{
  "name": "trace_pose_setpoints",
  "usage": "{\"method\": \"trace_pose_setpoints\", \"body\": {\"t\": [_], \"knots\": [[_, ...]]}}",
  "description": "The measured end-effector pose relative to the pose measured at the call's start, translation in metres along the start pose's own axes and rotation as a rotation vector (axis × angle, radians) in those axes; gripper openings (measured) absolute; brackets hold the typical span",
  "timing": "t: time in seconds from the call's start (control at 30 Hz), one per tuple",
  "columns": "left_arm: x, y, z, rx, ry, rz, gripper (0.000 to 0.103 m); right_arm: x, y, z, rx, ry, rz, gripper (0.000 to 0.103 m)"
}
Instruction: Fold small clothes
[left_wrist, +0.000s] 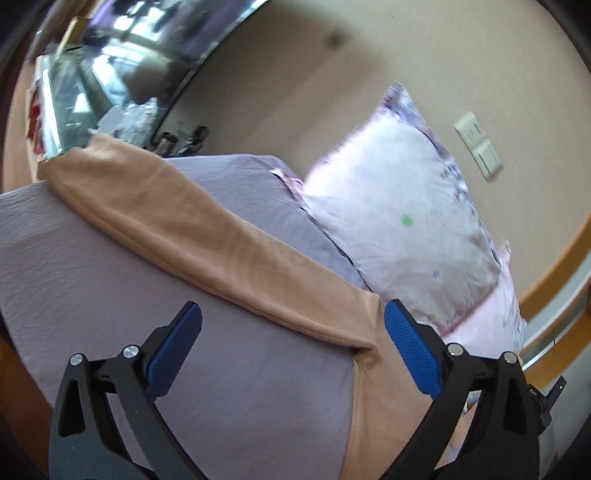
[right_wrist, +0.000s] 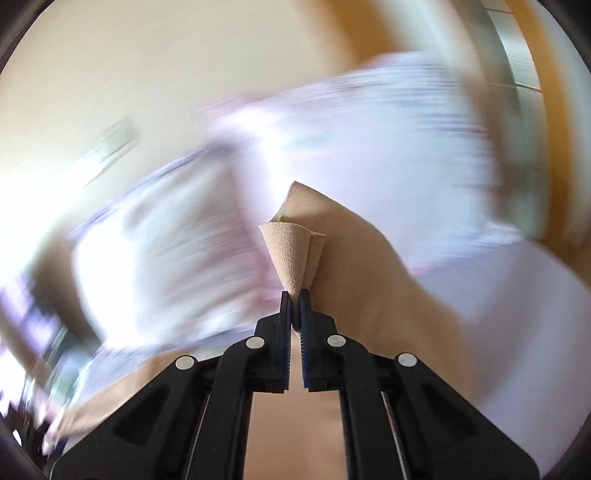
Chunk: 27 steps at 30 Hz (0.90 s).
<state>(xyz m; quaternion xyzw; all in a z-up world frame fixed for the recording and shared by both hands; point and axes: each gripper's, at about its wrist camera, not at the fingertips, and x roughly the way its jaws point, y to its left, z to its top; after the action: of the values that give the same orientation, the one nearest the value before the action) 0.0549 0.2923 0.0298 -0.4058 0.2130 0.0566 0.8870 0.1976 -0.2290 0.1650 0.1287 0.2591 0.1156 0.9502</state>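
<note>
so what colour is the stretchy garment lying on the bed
Tan-beige, plain; the stretchy tan garment lies across the lilac bedsheet, clearest in the left wrist view.

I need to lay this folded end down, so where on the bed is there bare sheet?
Bare purple sheet lies in front of the open left gripper, bordered by the tan garment beyond and on its right. A smaller patch sits between garment and pillow. The pillow side is crowded. The right gripper pinches the garment's edge.

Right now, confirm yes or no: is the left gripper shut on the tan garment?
No, the left gripper stands wide open, its blue pads apart.
</note>
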Motion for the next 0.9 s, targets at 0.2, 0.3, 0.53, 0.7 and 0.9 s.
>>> {"method": "trace_pose_setpoints", "body": {"t": [0.2, 0.3, 0.53, 0.7, 0.9], "knots": [[-0.014, 0.033, 0.016, -0.089, -0.018, 0.081, 0.096, 0.124, 0.135, -0.095, -0.233, 0.488, 0.237, 0.006], [-0.014, 0.046, 0.023, -0.132, -0.008, 0.09, 0.089, 0.123, 0.141, -0.109, -0.224, 0.516, 0.271, 0.019], [0.001, 0.07, 0.041, -0.253, 0.038, 0.143, 0.085, 0.076, 0.093, -0.069, -0.111, 0.347, 0.26, 0.066], [0.012, 0.079, 0.054, -0.336, 0.075, 0.198, 0.085, 0.067, 0.074, -0.071, -0.045, 0.356, 0.286, 0.067], [0.023, 0.085, 0.068, -0.404, 0.145, 0.268, 0.041, 0.063, 0.071, -0.074, -0.029, 0.349, 0.33, 0.072]]}}
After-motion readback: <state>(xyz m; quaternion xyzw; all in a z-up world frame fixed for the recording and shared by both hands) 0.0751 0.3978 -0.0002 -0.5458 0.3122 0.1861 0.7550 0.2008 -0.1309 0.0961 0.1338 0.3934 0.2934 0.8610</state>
